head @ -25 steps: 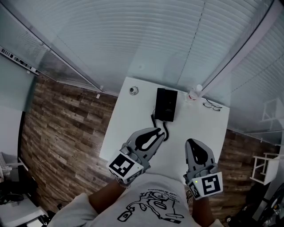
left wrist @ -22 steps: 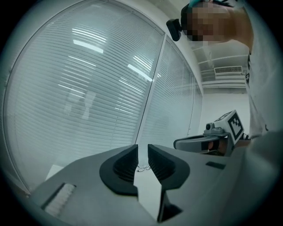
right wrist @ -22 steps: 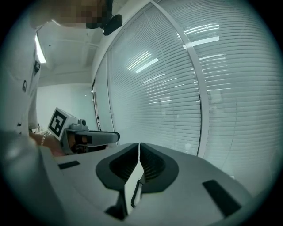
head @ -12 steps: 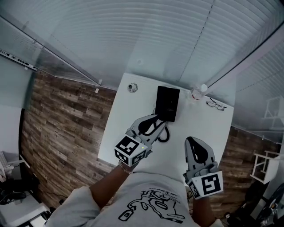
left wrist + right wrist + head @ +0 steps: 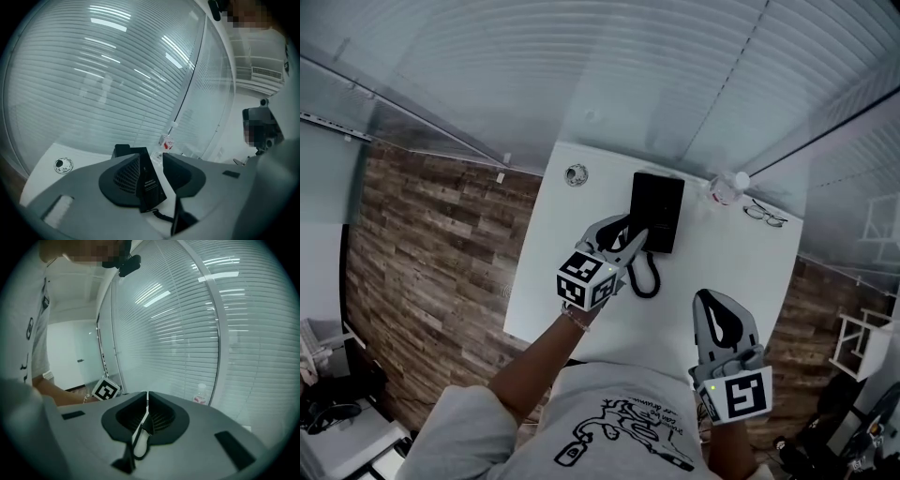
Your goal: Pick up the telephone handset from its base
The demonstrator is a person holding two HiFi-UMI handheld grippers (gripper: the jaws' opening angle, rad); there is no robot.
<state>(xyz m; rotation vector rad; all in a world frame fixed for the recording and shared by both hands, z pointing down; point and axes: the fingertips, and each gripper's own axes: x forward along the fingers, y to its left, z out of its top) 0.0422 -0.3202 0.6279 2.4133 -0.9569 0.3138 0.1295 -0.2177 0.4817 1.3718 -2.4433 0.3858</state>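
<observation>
Since the earlier frames, the left gripper (image 5: 625,236) had dropped and reached toward the far side of the white table (image 5: 722,267). It ended just short of the black telephone (image 5: 657,212), above the coiled cord (image 5: 644,277). The right gripper (image 5: 716,307) hung back over the near right edge.

From the head view, the telephone lay at the far middle of the table. A small round object (image 5: 576,173) sat to its left, and a clear bottle (image 5: 729,187) and a pair of glasses (image 5: 766,214) to its right. The handset could not be told from its base here.

Through the left gripper view, the left gripper (image 5: 152,156) had its jaws opening with a clear gap between them. In that gap, just beyond the tips and untouched, stood a dark slab with a printed label, probably the near end of the handset (image 5: 149,185). The cord (image 5: 161,216) trailed from it.

The handset looked like rigid, smooth, fairly light plastic, so it might slip, and the cord would likely tug as it rose. Gripping across its narrow middle seemed soundest.

Through the right gripper view, the right gripper (image 5: 146,394) had its jaws together with nothing held. The left gripper's marker cube (image 5: 106,390) and the bottle (image 5: 200,394) showed beyond.
</observation>
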